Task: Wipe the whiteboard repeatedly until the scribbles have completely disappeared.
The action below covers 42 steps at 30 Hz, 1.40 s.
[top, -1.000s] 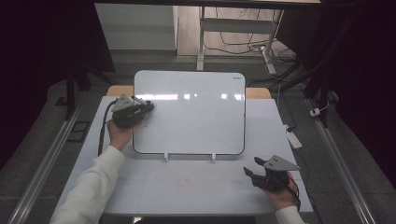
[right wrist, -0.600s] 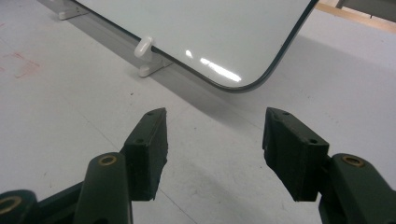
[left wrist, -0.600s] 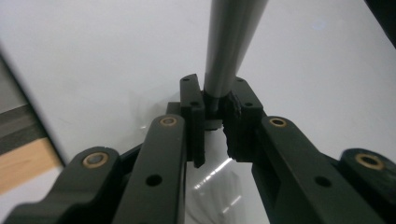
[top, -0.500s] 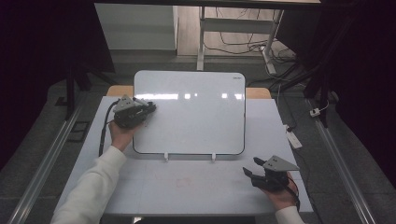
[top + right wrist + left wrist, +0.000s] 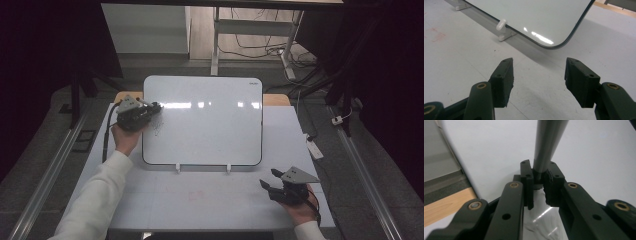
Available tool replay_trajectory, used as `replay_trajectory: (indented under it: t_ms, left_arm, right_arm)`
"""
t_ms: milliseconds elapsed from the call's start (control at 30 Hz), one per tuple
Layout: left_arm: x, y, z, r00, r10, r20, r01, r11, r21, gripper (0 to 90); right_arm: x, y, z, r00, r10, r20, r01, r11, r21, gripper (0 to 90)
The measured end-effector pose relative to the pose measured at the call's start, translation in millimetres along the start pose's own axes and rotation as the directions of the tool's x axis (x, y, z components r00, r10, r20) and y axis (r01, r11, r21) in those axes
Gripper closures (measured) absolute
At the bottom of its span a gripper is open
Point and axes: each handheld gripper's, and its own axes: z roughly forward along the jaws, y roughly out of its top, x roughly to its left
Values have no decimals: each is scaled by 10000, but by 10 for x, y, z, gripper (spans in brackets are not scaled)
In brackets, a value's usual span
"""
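High view: one whiteboard (image 5: 205, 120) lies on the desk (image 5: 210, 200), propped on two small white clips at its near edge. My left claw (image 5: 152, 108) rests over the board's left margin, where faint scribbles show; my right claw (image 5: 270, 186) sits apart on the desk near the board's near right corner. Left gripper view: the left claw (image 5: 539, 176) is pinching one dark marker (image 5: 547, 142), whose barrel runs out over the white surface. To write well, I judge, I should keep the tip in light, even contact and hold the barrel firm. Right gripper view: the right claw (image 5: 539, 72) is spread and empty above bare desk, facing the whiteboard's rounded corner (image 5: 559, 41) and one clip (image 5: 503, 30); it could steady the board.
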Motion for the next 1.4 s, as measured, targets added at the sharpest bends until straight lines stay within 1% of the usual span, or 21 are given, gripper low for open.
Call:
replay_trajectory:
  t_ms: [33, 100, 200, 233, 267, 300, 400, 567, 633, 700, 767, 833, 900, 967, 1000, 1033, 1133, 1233, 1300, 1333, 1400]
  left_arm:
    - [10, 4, -11, 10000, 55, 8, -55, 10000, 10, 776]
    - [79, 44, -36, 9993, -17, -363, 15, 10000, -39, 776]
    - [267, 144, -66, 9961, -572, -666, 558, 9982, -228, 776]
    - [306, 168, -65, 9947, -800, -652, 783, 9965, -280, 776]
    - [315, 181, -59, 9943, -853, -647, 836, 9961, -271, 776]
    - [292, 180, -51, 9947, -759, -697, 743, 9969, -241, 776]
    - [166, 116, -31, 9988, -269, -409, 270, 9996, 24, 776]
    - [-107, -161, -84, 9997, 184, 149, -187, 9995, 258, 776]
    - [-186, -229, -90, 9992, 335, 234, -342, 9990, 280, 776]
    - [-179, -199, -82, 9989, 442, 172, -446, 9986, 268, 776]
    - [-108, -114, -59, 9992, 406, -31, -406, 9990, 177, 776]
    - [17, -5, -41, 9994, 183, -294, -181, 9998, 56, 776]
    - [143, 81, -40, 9984, -174, -539, 170, 9998, -89, 776]
    - [204, 108, -42, 9975, -473, -521, 465, 9988, -173, 777]
    - [186, 97, -39, 9973, -509, -534, 500, 9986, -184, 777]
    - [150, 76, -35, 9982, -417, -441, 411, 9990, -147, 776]
    - [-41, -52, -15, 10000, 48, -9, -48, 9999, 113, 776]
    - [-187, -179, -31, 9992, 205, 335, -211, 9996, 189, 776]
    - [-197, -188, -42, 9989, 274, 382, -283, 9993, 224, 776]
    - [-178, -166, -43, 9990, 366, 254, -372, 9990, 233, 776]
    - [-83, -82, -48, 9994, 340, -77, -339, 9992, 197, 776]
  right_arm:
    - [3, 4, -2, 10000, 26, -12, -26, 10000, -16, 403]
    - [-2, 8, -4, 10000, -17, 6, 17, 10000, -32, 403]
    - [-8, 1, -3, 10000, 75, 14, -74, 10000, -26, 402]
    - [-9, -1, -5, 10000, 90, 25, -90, 10000, -24, 402]
    - [-10, -1, -6, 9999, 98, 27, -97, 9999, -26, 402]
    - [-11, -1, -6, 10000, 91, 34, -91, 10000, -22, 402]
    - [-11, -3, -2, 10000, 77, 6, -77, 10000, -21, 402]
    - [7, -1, -4, 10000, 45, -20, -45, 10000, -12, 402]
    - [6, 6, -5, 10000, 10, -21, -10, 10000, -48, 402]
    - [2, 8, 2, 10000, 0, -9, 0, 10000, -26, 402]
    - [3, 8, 10, 10000, 36, -16, -36, 10000, 15, 401]
    - [7, 16, 6, 10000, 12, -25, -12, 10000, -27, 401]
    - [14, 26, -4, 10000, -1, -8, 1, 10000, -69, 401]
    - [13, 25, -9, 10000, 49, -30, -50, 10000, -85, 401]
    - [8, 19, -8, 10000, 29, -38, -29, 10000, -75, 401]
    - [7, 13, -6, 10000, 70, -46, -70, 10000, -60, 402]
    - [6, 5, -4, 10000, 42, -65, -43, 10000, -49, 401]
    - [14, 17, -4, 10000, 34, -83, -34, 10000, -75, 402]
    - [18, 22, -3, 10000, 30, -84, -30, 10000, -77, 401]
    - [18, 23, 1, 10000, 14, -82, -14, 10000, -74, 401]
    - [19, 24, 6, 10000, 0, -80, 0, 10000, -68, 401]
